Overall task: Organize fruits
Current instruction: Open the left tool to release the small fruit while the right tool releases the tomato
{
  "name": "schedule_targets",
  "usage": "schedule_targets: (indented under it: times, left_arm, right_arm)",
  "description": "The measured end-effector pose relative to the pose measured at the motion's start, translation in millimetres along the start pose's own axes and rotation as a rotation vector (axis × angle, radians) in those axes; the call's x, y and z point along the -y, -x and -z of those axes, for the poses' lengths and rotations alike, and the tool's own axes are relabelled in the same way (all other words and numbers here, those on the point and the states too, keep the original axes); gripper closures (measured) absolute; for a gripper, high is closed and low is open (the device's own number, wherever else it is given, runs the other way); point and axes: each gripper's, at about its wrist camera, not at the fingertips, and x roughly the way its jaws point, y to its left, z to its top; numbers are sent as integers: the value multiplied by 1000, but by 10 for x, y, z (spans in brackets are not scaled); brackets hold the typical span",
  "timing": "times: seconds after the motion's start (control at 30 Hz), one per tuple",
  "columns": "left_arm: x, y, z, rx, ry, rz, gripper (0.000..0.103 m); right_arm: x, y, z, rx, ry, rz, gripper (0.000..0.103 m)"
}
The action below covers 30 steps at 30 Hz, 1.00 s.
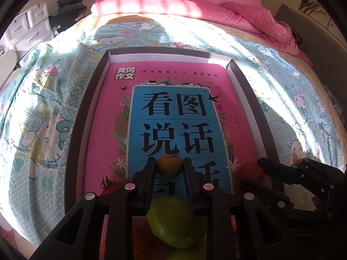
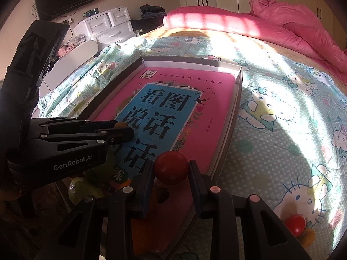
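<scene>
**Hard sun, deep shade**

I'm getting strong sunlight striping the bedsheet (image 1: 249,49) and pink quilt (image 2: 227,23), nearly blown out. Close foreground sits in heavy shadow. Fisheye bends everything at the edges, corners vignette black. Focus holds sharp mid-frame.

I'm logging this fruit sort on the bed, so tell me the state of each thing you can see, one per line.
left gripper: shut on the small orange fruit
right gripper: shut on the red fruit
green fruit: loose, below the left gripper
shallow box: open, lying flat on the bedsheet
pink book: closed, flat inside the box
pink quilt: crumpled
</scene>
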Motion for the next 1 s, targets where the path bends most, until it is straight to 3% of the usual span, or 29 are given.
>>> schedule_targets:
  times: [0.57, 0.73, 0.9, 1.0]
  left_arm:
    - [34, 6, 22, -9, -13, 13, 76]
    - [58, 14, 21, -6, -21, 18, 68]
    - [61, 31, 35, 0, -27, 13, 66]
    - [53, 55, 38, 10, -24, 16, 58]
  right_arm:
    - [-29, 85, 26, 1, 3, 10, 64]
    - [-5, 118, 35, 5, -7, 9, 62]
    - [8, 139, 39, 6, -17, 5, 61]
    - [1, 159, 43, 10, -11, 7, 60]
